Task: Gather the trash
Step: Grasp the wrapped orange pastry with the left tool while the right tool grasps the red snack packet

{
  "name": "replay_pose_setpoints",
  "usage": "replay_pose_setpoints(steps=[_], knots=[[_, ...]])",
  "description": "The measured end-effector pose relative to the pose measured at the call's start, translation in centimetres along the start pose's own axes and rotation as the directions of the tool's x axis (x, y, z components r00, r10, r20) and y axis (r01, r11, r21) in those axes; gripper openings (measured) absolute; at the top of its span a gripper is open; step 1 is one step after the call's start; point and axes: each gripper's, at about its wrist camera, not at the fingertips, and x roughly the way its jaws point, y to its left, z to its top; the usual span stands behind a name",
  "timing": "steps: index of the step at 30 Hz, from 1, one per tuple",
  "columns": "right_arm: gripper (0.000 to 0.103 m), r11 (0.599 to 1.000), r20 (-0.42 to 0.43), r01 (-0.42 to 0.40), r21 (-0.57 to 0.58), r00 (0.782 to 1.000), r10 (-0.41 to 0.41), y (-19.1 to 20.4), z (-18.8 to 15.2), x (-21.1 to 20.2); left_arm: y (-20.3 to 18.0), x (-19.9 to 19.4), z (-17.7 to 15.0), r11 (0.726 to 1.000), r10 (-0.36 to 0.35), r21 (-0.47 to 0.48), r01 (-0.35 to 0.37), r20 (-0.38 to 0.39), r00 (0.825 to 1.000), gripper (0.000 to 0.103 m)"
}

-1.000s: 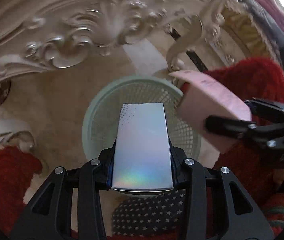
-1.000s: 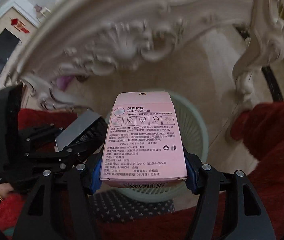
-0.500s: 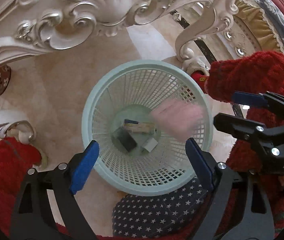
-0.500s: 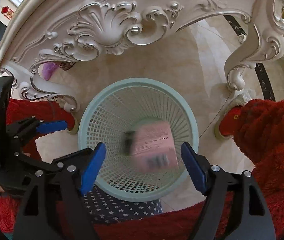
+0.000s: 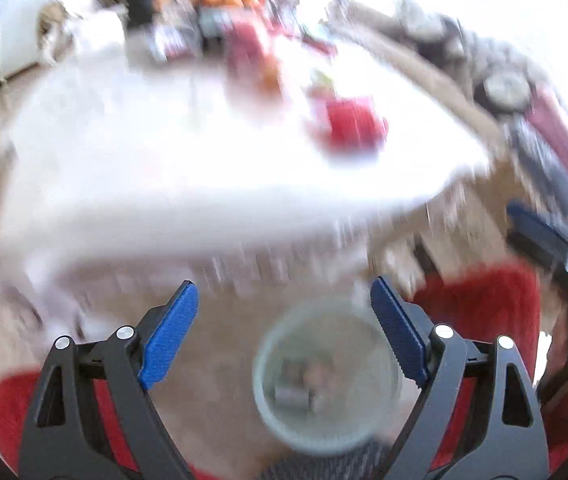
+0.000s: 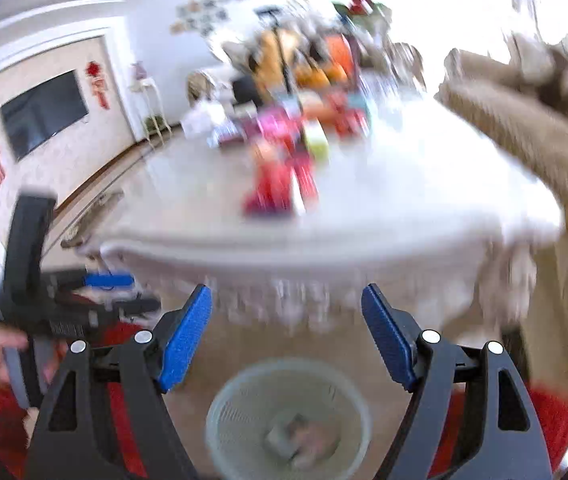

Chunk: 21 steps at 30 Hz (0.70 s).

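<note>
Since both grippers carry nothing, the left gripper [image 5: 284,334] has its jaws wide, framing the pale green round mesh plastic basket [image 5: 326,380] just below them; blurred trash pieces lie inside. The right gripper [image 6: 286,338] likewise stands wide above the basket [image 6: 288,420]. Beyond both jaws, the white tabletop [image 6: 364,208] carries blurred red boxes [image 6: 279,188], probably next. No writing is legible.

Blurred living room with a large white table [image 6: 364,224] and a wall-mounted black television screen [image 6: 43,114].
Heaped on the far tabletop, a colourful jumble of packages [image 6: 304,92], too blurred to identify; nearer the edge, a red box-like item [image 5: 354,128]. Flanking the television, red hanging decorations [image 6: 97,82]. At right, a beige fabric-covered shape [image 6: 524,136].
</note>
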Motion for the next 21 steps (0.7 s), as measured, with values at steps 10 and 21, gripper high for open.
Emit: replay_pose_setpoints(steps=[10, 21], knots=[[0.074, 0.999, -0.026, 0.000, -0.047, 1.000, -0.001, -0.1, 6.1, 9.3, -1.7, 7.6, 13.5, 0.998, 0.063, 0.003, -0.063, 0.062, 0.996, 0.086], [0.073, 0.997, -0.069, -0.011, -0.077, 0.998, 0.005, 0.2, 7.2, 12.5, -1.7, 13.9, 15.9, 0.998, 0.060, 0.027, -0.060, -0.031, 0.998, 0.086]])
